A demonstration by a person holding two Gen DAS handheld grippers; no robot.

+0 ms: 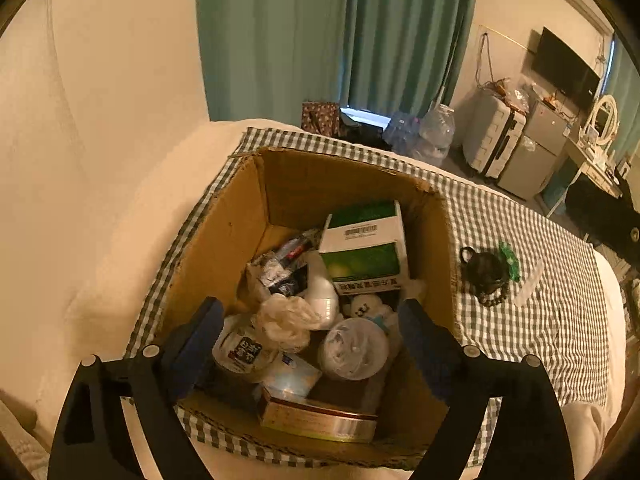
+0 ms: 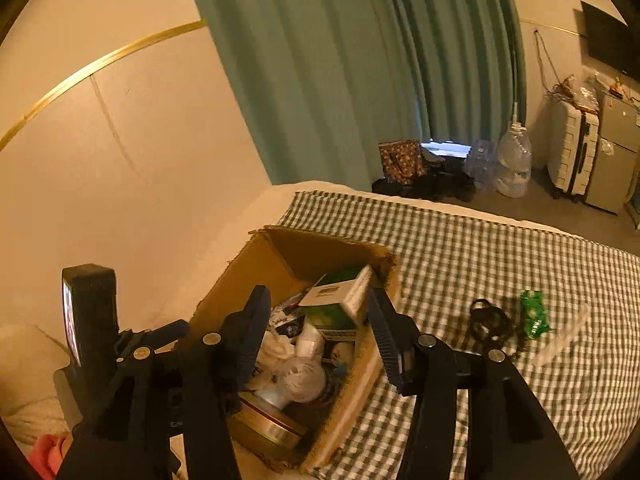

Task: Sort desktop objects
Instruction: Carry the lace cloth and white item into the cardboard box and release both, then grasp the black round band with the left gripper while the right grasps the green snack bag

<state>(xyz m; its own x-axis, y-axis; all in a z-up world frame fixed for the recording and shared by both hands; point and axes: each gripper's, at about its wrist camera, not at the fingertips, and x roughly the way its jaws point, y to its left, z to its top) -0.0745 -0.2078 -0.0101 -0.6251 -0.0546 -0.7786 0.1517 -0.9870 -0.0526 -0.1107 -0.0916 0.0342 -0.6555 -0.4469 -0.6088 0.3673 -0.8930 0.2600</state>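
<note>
While both claws hang over the cardboard box, the left claw and right claw stand with jaws apart, gripping nothing. Box sits near the bed's wall-side edge on the checked cloth, holding a green-white carton, white bottle, round tin. Beside it on the cloth: black bracelet bundle, green packet.

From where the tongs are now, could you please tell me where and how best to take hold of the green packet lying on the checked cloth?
Probably grip the green packet across its narrow width near the middle, coming straight down from above: it lies flat on the checked cloth, with a black object close on its left, so a side approach looks crowded. The right tongs are open.
</note>
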